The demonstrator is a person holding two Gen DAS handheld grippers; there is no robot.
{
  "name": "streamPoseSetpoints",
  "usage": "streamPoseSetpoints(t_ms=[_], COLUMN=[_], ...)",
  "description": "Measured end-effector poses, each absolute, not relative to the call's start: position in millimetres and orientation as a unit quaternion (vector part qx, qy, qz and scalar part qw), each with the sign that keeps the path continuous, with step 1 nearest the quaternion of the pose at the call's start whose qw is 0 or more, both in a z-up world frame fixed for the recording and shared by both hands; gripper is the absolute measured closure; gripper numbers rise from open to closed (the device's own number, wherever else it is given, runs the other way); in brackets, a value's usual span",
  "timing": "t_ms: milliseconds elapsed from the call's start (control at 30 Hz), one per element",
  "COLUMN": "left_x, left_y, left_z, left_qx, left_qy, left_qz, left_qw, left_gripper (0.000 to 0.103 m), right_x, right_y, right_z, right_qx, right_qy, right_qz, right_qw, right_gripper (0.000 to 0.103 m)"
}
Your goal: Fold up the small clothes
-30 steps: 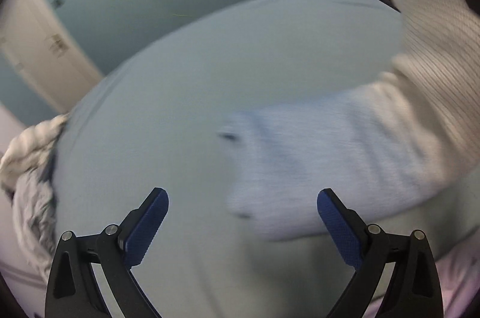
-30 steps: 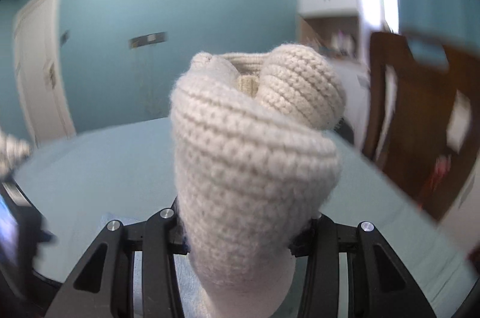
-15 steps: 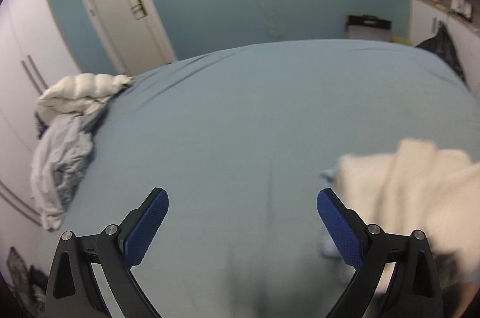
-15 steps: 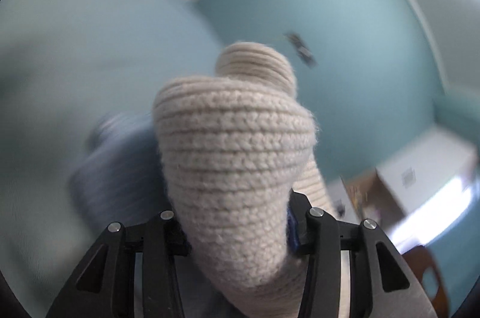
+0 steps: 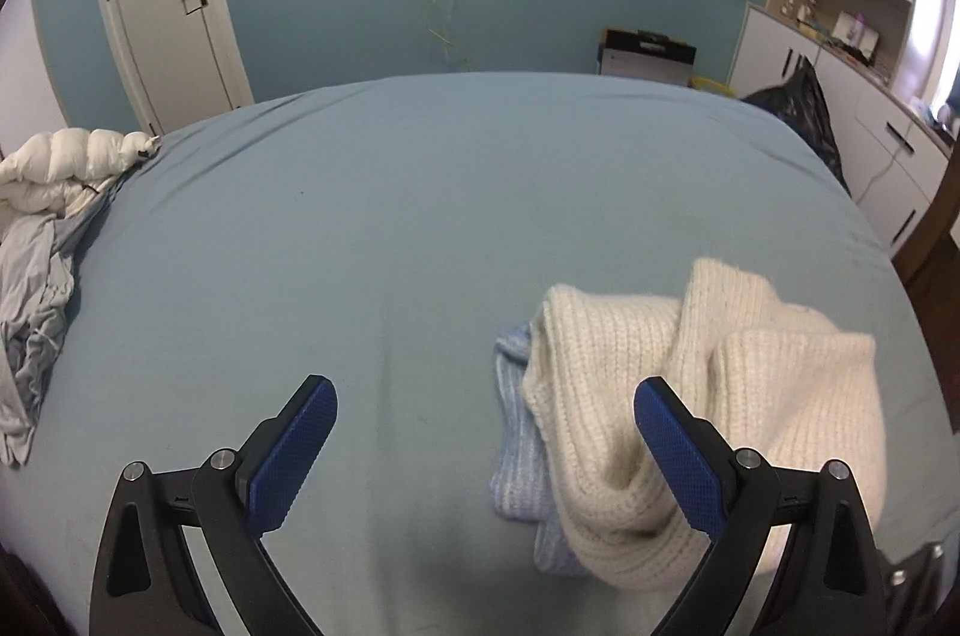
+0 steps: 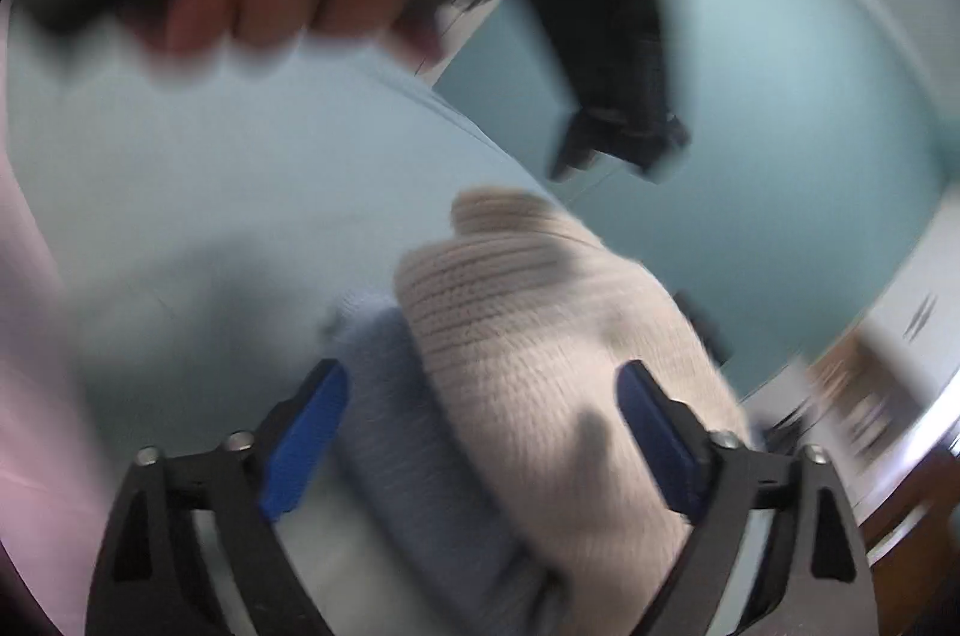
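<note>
The cream sweater (image 5: 708, 396) lies crumpled on the bed (image 5: 390, 216), draped over a blue knit (image 5: 516, 432). The right gripper (image 6: 480, 432) has just sprung its jaws wide; the sweater sits loose between them, unpinched. The left gripper (image 5: 486, 450) hovers wide open beside the pile, holding nothing.
</note>
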State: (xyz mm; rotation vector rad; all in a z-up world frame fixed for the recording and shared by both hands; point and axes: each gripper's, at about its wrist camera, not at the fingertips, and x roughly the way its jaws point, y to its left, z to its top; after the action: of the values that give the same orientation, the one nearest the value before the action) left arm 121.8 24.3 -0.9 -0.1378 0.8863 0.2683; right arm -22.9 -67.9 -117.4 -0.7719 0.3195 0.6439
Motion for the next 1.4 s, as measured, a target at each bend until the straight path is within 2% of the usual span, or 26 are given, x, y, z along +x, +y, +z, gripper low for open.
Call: streamPoseSetpoints(t_ms=[167,233,267,400,467,633,667,700,833,933,1033,1133,1233,1400], left_x=[128.1,133.0,134.9,137.7,138.6,143.0,143.6,144.1,146.4,136.5,127.6,135.6,146.8,145.5], left_y=[7.3,-6.2,-10.5,-5.1,0.7,9.6,9.1,9.4,-1.2,-36.1,-82.9,-109.2,-92.5,-82.3], left_z=[-19.4,-34.3,-42.4,-68.1,-76.1,-80.1,-81.1,-81.7,-64.5,-31.3,-13.1,-37.0,-62.9,-42.5], left_qx=[-0.048,-0.024,-0.008,0.030,0.025,0.018,0.017,0.014,0.023,0.083,0.112,0.100,0.022,0.021], left_qy=[0.444,0.455,0.458,0.474,0.483,0.484,0.484,0.485,0.493,0.434,0.394,0.419,0.456,0.452], left_qz=[0.095,0.092,0.104,0.135,0.132,0.139,0.139,0.138,0.149,0.176,0.125,0.090,0.076,0.067], left_qw=[0.890,0.886,0.883,0.869,0.865,0.864,0.864,0.863,0.857,0.880,0.904,0.898,0.886,0.889], left_gripper=[0.002,0.002,0.002,0.000,0.000,0.000,0.000,0.000,0.000,0.002,0.000,0.000,0.000,0.000], right_x=[1.4,21.9,37.4,83.6,103.6,119.0,118.4,120.2,120.7,114.5,115.0,113.1,119.1,130.4], right_y=[-123.0,-154.4,-178.8,-238.6,-236.4,-204.7,-191.0,-183.6,-155.7,-140.9,-134.2,-160.9,-172.4,-183.1], right_z=[-79.8,-61.5,-52.5,-63.7,-78.0,-102.8,-103.5,-100.2,-106.6,-108.0,-103.1,-106.9,-112.2,-95.4], right_qx=[-0.256,-0.171,-0.089,0.146,0.174,0.172,0.144,0.120,0.015,-0.016,-0.007,0.036,0.069,0.094], right_qy=[0.276,0.324,0.357,0.422,0.451,0.501,0.494,0.489,0.488,0.473,0.474,0.488,0.521,0.546], right_qz=[0.265,0.233,0.216,0.150,0.132,0.188,0.185,0.178,0.135,0.112,0.112,0.126,0.149,0.181], right_qw=[0.888,0.901,0.905,0.882,0.865,0.827,0.837,0.846,0.862,0.874,0.873,0.863,0.838,0.812], right_gripper=[0.007,0.007,0.007,0.007,0.007,0.007,0.006,0.001,0.002,0.002,0.002,0.002,0.001,0.001])
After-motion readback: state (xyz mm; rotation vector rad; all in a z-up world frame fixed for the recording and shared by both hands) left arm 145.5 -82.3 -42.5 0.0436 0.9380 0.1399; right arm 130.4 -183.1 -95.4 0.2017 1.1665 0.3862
